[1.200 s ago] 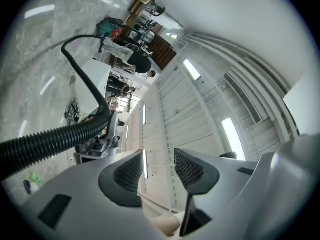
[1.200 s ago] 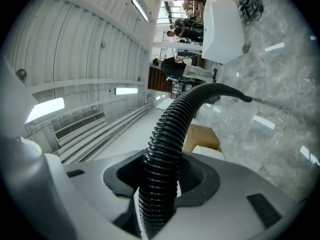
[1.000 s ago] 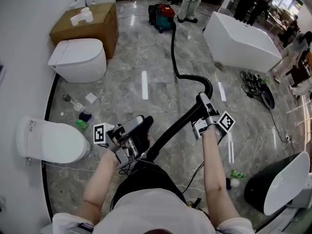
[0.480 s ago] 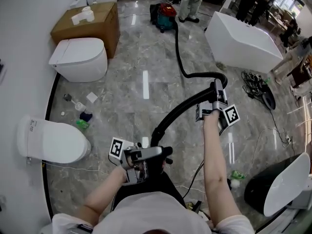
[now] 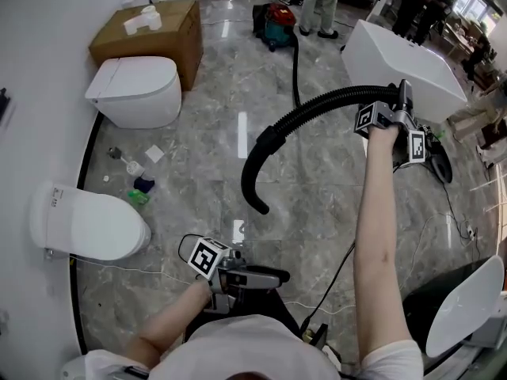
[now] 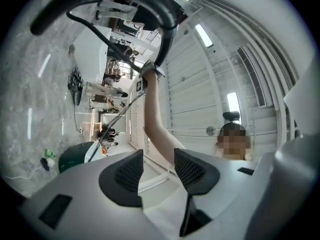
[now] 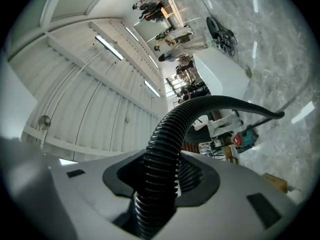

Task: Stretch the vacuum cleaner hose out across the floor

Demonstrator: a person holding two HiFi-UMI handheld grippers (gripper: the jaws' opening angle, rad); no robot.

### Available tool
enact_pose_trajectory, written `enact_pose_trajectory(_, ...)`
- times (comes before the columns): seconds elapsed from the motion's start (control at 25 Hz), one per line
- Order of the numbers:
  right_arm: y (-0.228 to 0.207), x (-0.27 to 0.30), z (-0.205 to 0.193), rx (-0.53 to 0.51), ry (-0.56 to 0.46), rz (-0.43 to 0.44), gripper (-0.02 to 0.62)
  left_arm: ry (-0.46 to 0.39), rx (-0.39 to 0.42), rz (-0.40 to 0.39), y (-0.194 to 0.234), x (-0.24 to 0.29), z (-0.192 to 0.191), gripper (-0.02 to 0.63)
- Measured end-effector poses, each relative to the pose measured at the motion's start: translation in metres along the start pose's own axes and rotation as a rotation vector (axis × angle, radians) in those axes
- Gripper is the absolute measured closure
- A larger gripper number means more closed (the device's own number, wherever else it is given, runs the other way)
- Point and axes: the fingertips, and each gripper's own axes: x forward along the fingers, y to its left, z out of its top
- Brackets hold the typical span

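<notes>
The black ribbed vacuum hose (image 5: 305, 111) runs from the red and green vacuum cleaner (image 5: 273, 16) at the far end of the floor. It rises to my right gripper (image 5: 402, 95), which is held high and shut on it. From there the hose arcs left and curls down to a free end (image 5: 260, 204) hanging in the air. In the right gripper view the hose (image 7: 167, 134) passes between the jaws of the right gripper (image 7: 162, 171). My left gripper (image 5: 277, 275) is low, close to the body, open and empty. In the left gripper view nothing lies between the pads of the left gripper (image 6: 156, 160).
Two white toilets (image 5: 131, 89) (image 5: 87, 228) and a cardboard box (image 5: 150, 34) line the left wall. A white bathtub (image 5: 404, 66) stands at the right behind my raised arm, with cables (image 5: 434, 153) beside it. A dark basin (image 5: 459, 303) sits at the lower right. People (image 5: 321, 2) stand near the vacuum cleaner.
My right gripper has risen and swung to the right with the hose. The hose end has lifted off the floor, away from my left gripper, which drew back toward the body.
</notes>
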Motion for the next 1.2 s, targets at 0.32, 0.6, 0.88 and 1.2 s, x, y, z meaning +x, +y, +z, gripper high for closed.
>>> enact_pose_trajectory(0.32, -0.039, -0.036, -0.086, -0.394, 0.678, -0.076, 0.411, -0.146, 0.232, 0.161, -0.012, -0.044, 0.075, 0.422)
enact_pose_trajectory(0.6, -0.151, -0.180, -0.107, -0.961, 1.244, -0.283, 0.411, -0.171, 0.290, 0.225, -0.009, -0.055, 0.099, 0.422)
enact_pose_trajectory(0.88, -0.209, -0.289, -0.064, -1.315, 1.536, -0.360, 0.393, -0.150, 0.269, 0.265, 0.010, -0.051, 0.097, 0.422)
enact_pose_trajectory(1.2, -0.264, -0.394, -0.050, -1.741, 1.888, -0.335, 0.393, -0.183, 0.249, 0.278, 0.016, -0.051, 0.100, 0.422)
